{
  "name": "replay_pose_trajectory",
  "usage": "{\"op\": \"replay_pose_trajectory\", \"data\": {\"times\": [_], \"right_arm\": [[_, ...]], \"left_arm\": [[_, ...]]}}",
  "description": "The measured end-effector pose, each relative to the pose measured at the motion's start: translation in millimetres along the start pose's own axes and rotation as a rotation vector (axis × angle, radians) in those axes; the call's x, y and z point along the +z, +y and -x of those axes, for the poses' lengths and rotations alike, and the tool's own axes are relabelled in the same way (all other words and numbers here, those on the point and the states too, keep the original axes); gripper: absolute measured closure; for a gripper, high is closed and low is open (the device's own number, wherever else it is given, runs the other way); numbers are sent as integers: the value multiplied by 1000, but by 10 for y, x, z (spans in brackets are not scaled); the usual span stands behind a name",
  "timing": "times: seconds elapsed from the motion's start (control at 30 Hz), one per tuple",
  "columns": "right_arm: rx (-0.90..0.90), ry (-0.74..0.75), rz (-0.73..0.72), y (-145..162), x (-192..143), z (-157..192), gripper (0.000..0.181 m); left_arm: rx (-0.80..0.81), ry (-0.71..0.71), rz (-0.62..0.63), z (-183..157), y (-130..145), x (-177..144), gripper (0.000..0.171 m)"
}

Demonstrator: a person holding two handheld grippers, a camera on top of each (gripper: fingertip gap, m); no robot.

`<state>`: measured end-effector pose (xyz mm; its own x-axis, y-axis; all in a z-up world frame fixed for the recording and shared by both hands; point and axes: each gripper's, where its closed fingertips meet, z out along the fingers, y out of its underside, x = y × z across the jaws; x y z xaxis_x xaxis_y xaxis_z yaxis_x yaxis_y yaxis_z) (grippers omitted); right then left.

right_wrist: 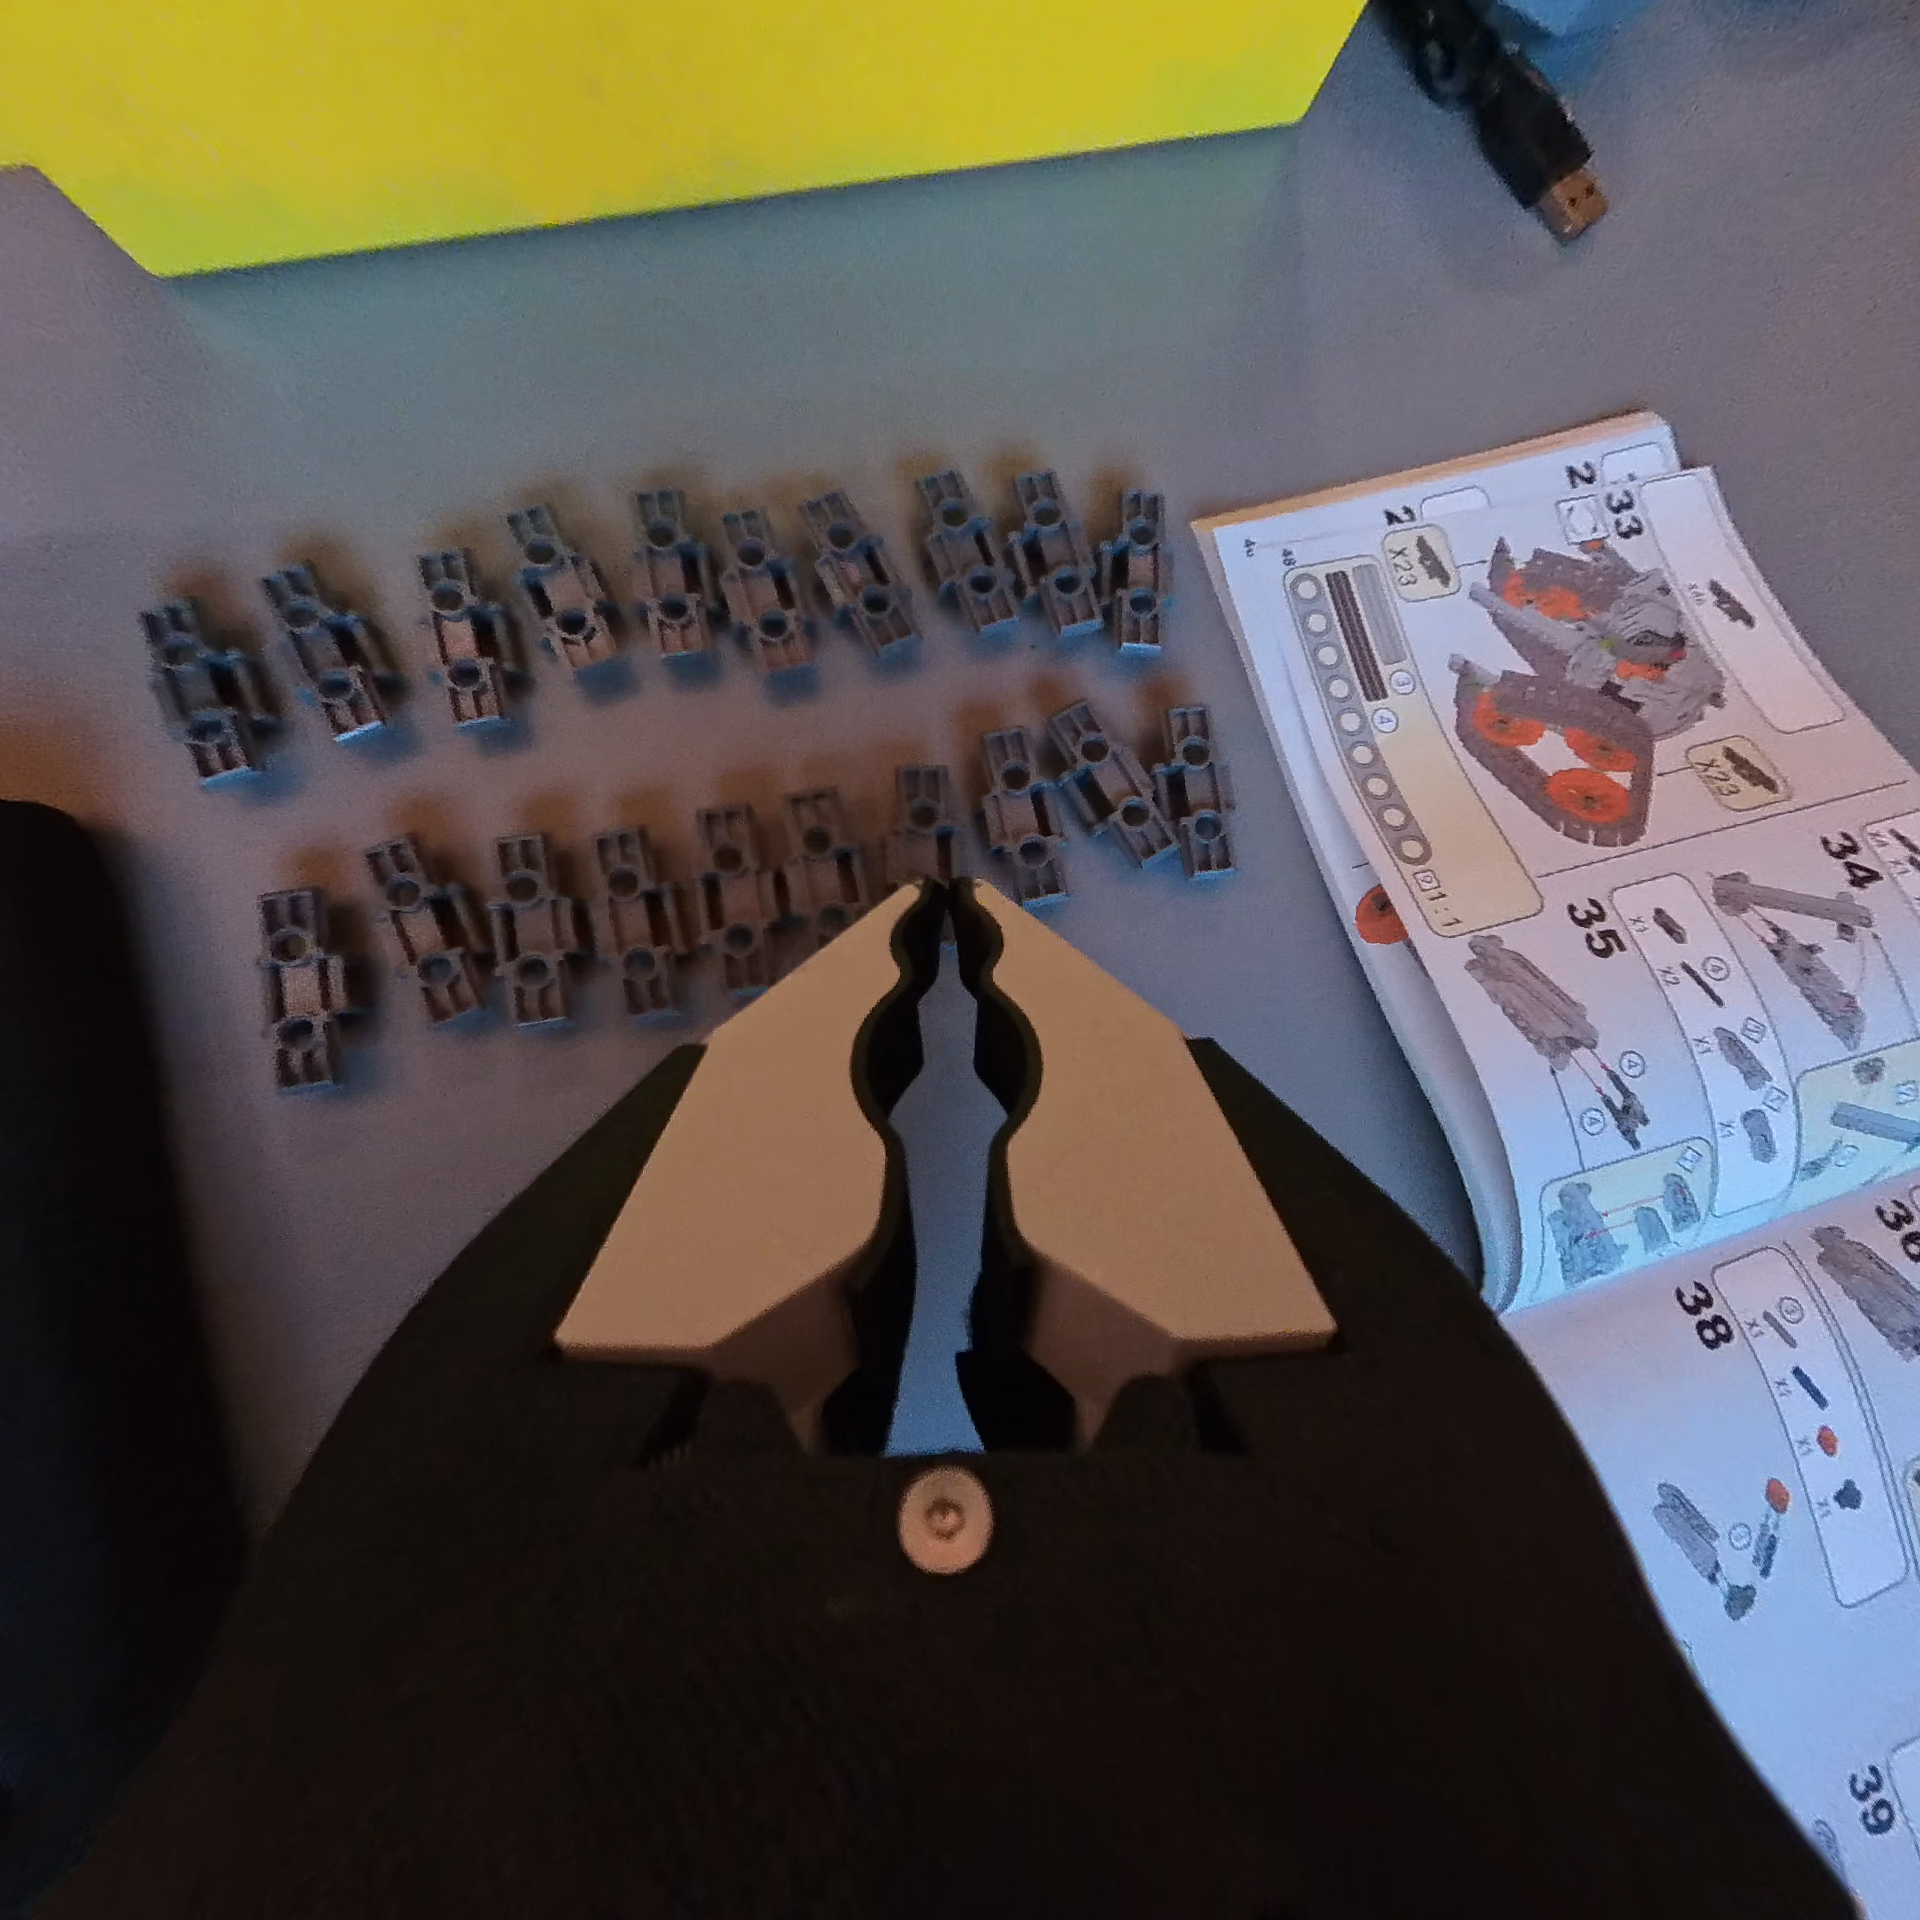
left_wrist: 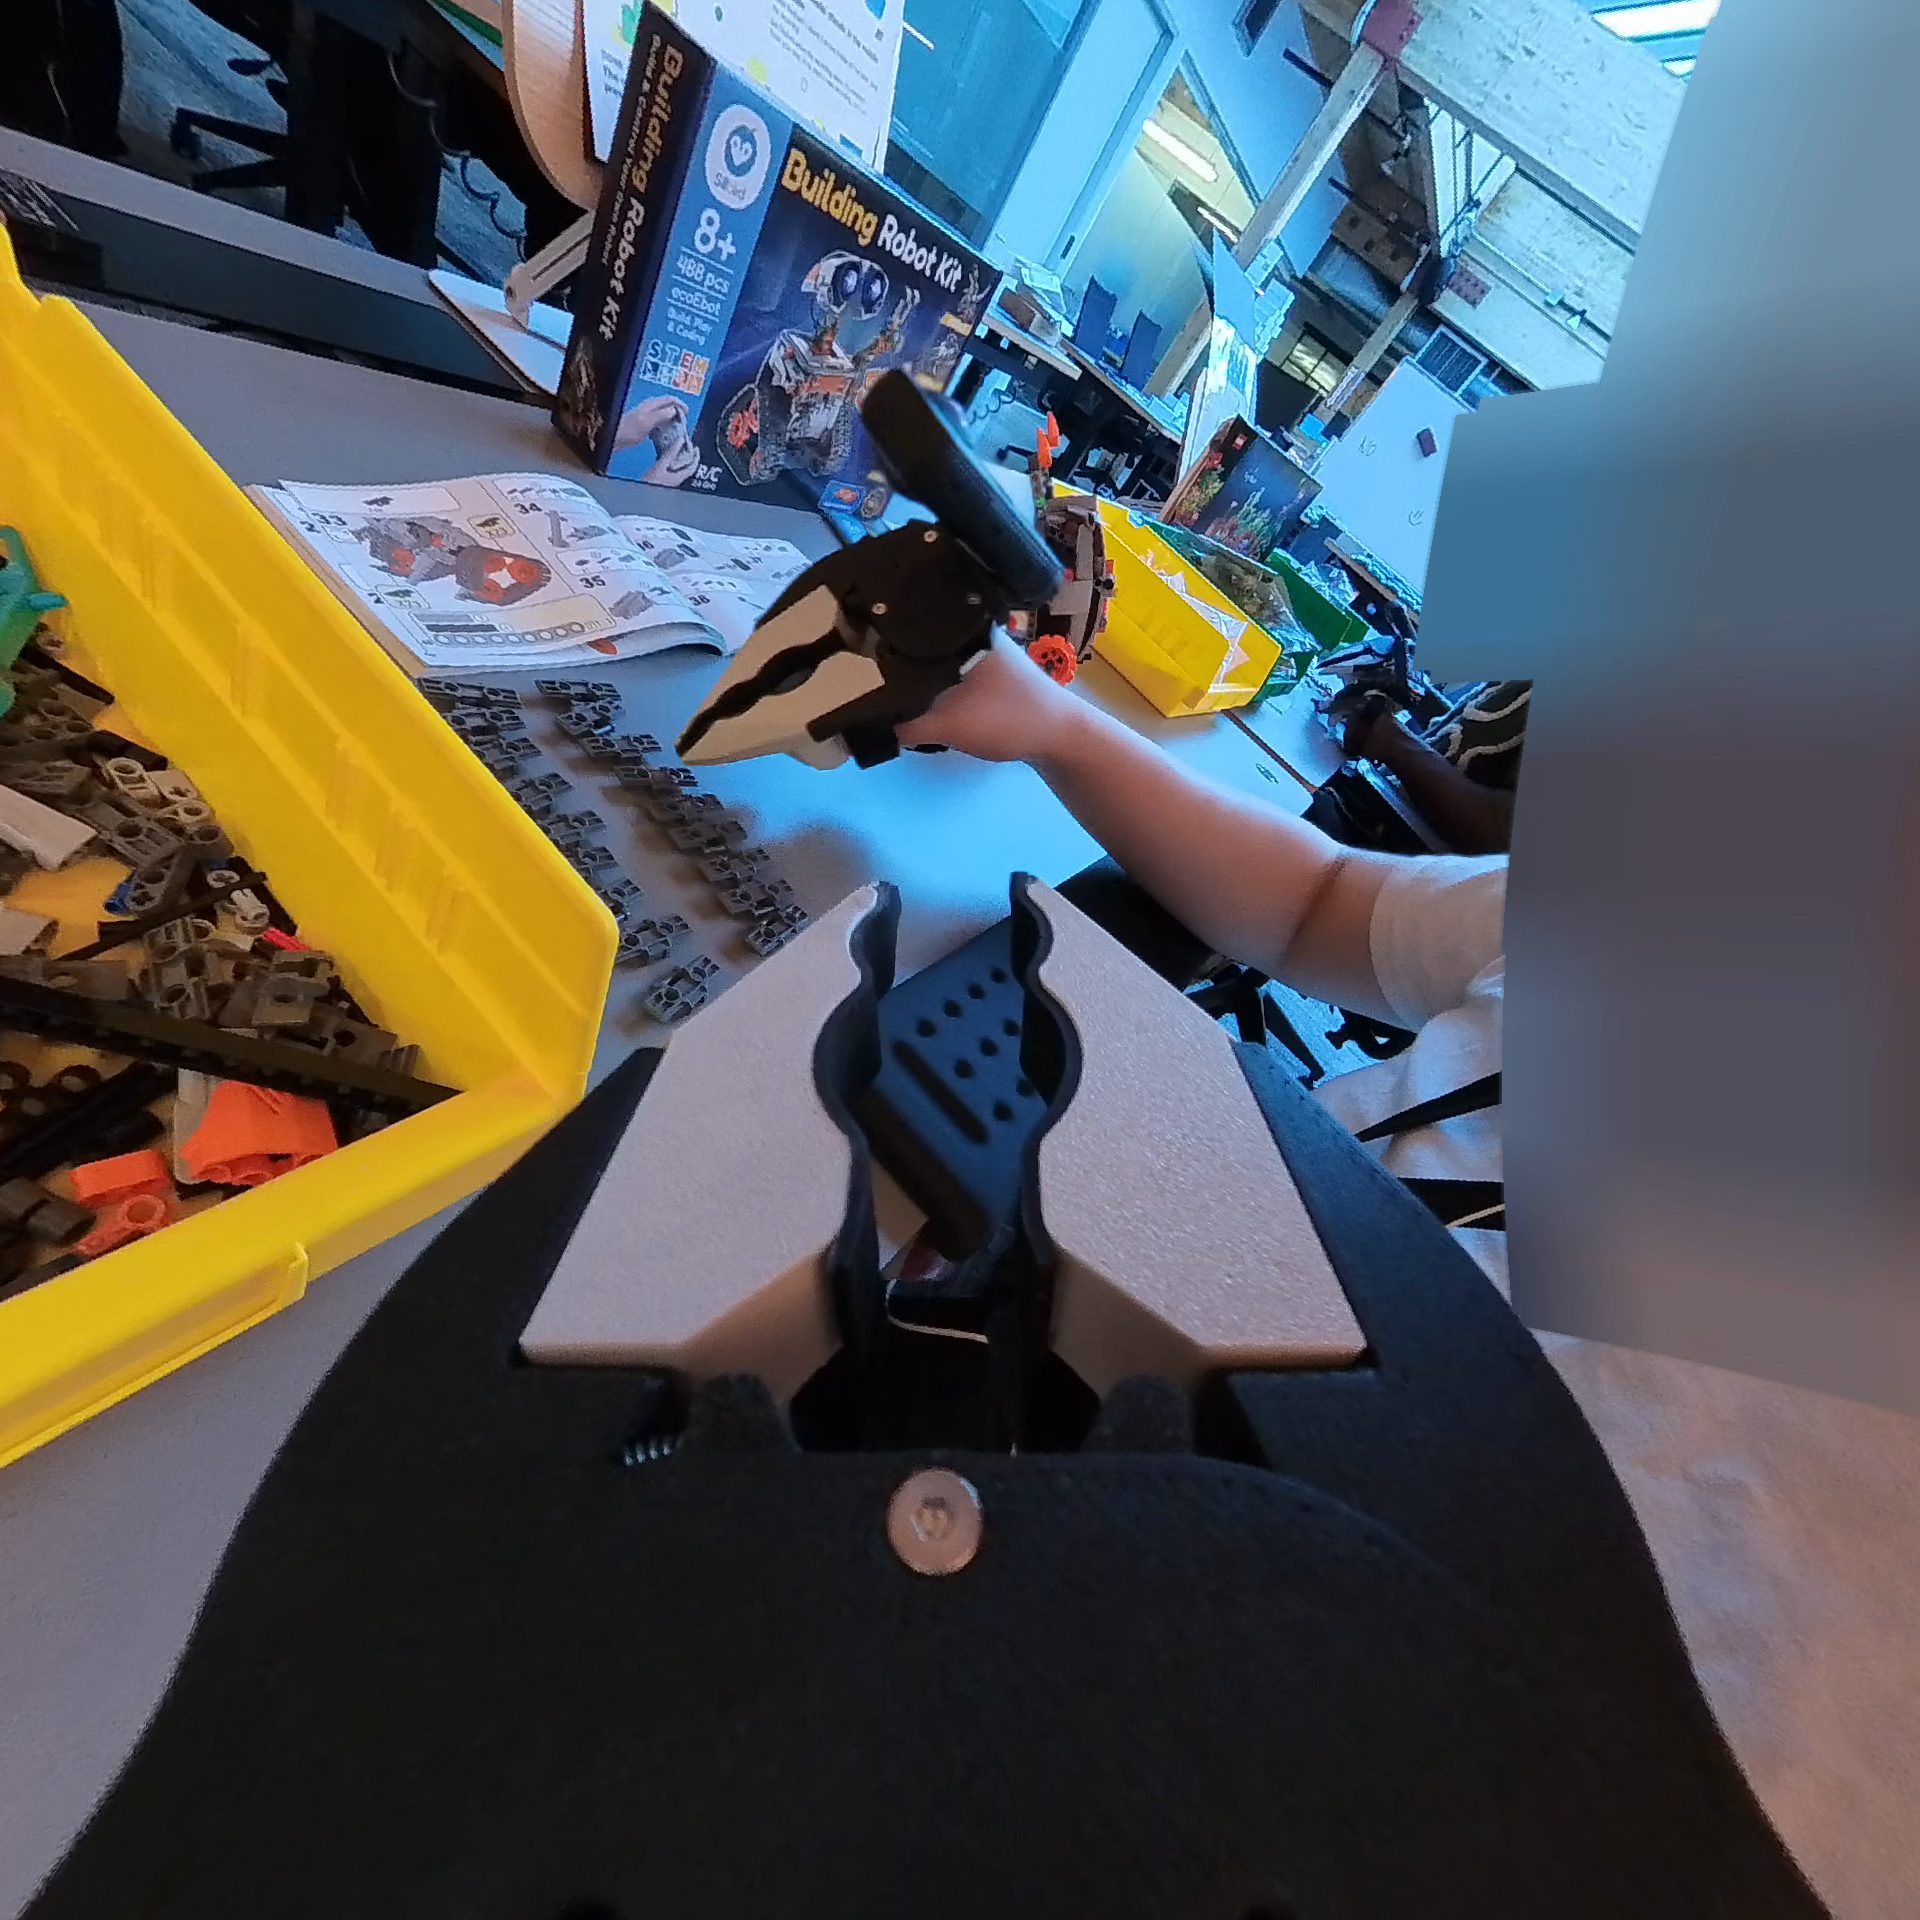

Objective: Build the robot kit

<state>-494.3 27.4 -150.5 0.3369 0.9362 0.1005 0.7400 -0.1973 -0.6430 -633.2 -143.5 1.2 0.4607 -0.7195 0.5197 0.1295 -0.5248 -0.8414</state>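
While its tips sit almost touching, with nothing visibly between them, the right gripper (right_wrist: 940, 891) hangs over the lower row of grey track links (right_wrist: 717, 904), its tips at one link of that row in the middle of the right wrist frame. Both rows run left to right across the grey table (right_wrist: 727, 353), each link's long axis pointing up the frame, along the fingers. To the right lies an open instruction booklet (right_wrist: 1621, 935); a yellow bin (right_wrist: 623, 104) fills the top. The left gripper (left_wrist: 951, 899) clamps a black perforated block (left_wrist: 961, 1060), farther from the links than the right.
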Motion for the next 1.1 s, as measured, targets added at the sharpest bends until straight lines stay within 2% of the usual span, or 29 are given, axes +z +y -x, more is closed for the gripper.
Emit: {"op": "replay_pose_trajectory", "data": {"times": [0.3,0.5,0.63,0.7,0.8,0.87,0.93,1.0,1.1], "right_arm": [[7,16,3,-94,10,-204,180],[17,4,-2,-32,51,-194,180],[22,5,-19,-81,-34,-177,180],[36,-43,-60,-167,-160,6,178],[15,-267,-201,-328,-383,769,178],[-73,-291,-167,-174,-365,1091,179],[-153,-224,-115,-18,-296,1136,180],[-156,-258,-74,81,-252,1204,180],[-178,-224,-71,82,-228,1144,180]], "left_arm": [[-7,-11,-9,38,-13,-26,152],[3,-22,-2,42,-1,-26,152],[-7,-16,3,55,8,-13,152],[-6,-16,5,48,9,-12,152],[5,-23,6,45,9,-23,152],[7,-26,1,54,-2,-29,152],[1,-22,-1,67,-5,-27,152],[-7,-17,2,73,3,-20,152],[-2,-12,5,39,5,-24,152]]}}
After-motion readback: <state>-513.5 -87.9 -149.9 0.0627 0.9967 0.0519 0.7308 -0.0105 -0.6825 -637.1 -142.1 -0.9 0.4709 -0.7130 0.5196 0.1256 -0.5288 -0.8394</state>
